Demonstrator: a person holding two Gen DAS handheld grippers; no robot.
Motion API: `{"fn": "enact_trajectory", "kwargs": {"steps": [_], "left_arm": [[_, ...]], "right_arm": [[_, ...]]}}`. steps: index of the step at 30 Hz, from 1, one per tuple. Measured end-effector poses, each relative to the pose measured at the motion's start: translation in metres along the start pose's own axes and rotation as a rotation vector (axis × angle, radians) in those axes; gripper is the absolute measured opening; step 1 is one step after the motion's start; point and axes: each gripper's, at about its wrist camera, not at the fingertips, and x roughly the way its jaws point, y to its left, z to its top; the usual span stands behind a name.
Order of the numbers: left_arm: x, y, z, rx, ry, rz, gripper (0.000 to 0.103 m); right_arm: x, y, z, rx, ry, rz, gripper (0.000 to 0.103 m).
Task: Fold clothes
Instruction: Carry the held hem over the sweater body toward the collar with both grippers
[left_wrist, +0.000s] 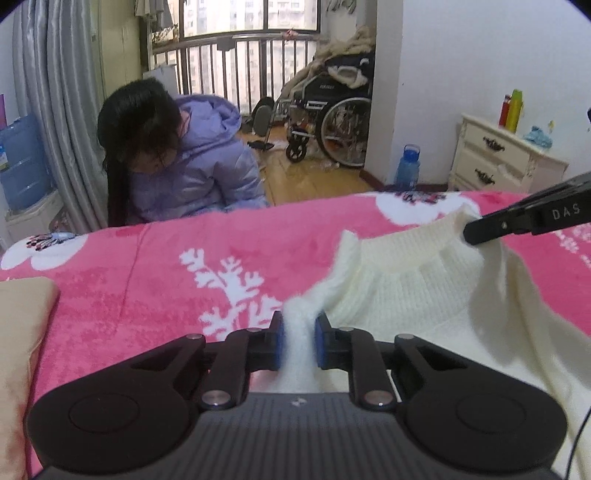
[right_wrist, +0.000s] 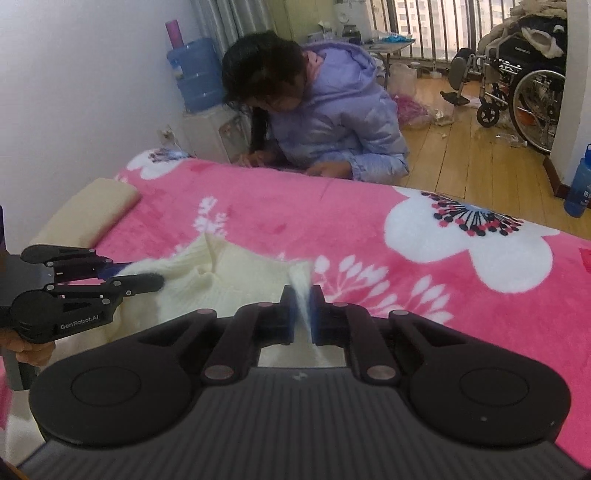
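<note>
A cream knitted sweater lies on the pink flowered blanket, its ribbed collar facing away from me. My left gripper is shut on a bunched fold at the sweater's left shoulder. My right gripper is shut on a fold of the sweater at the other shoulder. In the left wrist view the right gripper comes in from the right edge and pinches the cloth beside the collar. In the right wrist view the left gripper shows at the left edge, gripping the knit.
A person in a lilac puffer jacket bends over the bed's far edge. A beige folded item lies at the blanket's left end. Beyond are a water jug, a wheelchair, a blue bottle and a cream nightstand.
</note>
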Motion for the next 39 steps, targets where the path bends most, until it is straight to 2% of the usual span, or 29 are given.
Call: {"fn": "enact_trajectory", "kwargs": {"steps": [7, 13, 17, 25, 39], "left_arm": [[-0.039, -0.006, 0.000, 0.021, -0.036, -0.035, 0.016], [-0.076, -0.013, -0.006, 0.042, -0.056, -0.062, 0.016], [-0.099, -0.016, -0.011, 0.021, -0.062, -0.081, 0.016], [-0.142, -0.020, -0.031, 0.024, -0.078, -0.095, 0.016], [-0.213, -0.035, -0.075, 0.073, -0.080, -0.142, 0.017]], "right_arm": [[-0.035, 0.019, -0.010, 0.012, -0.025, 0.024, 0.006], [-0.066, 0.043, -0.019, -0.025, -0.025, 0.017, 0.006], [-0.085, 0.057, -0.027, -0.030, -0.028, 0.011, 0.006], [-0.128, 0.085, -0.052, -0.042, -0.023, 0.011, 0.006], [-0.192, 0.122, -0.113, 0.020, -0.025, 0.017, 0.006]]}}
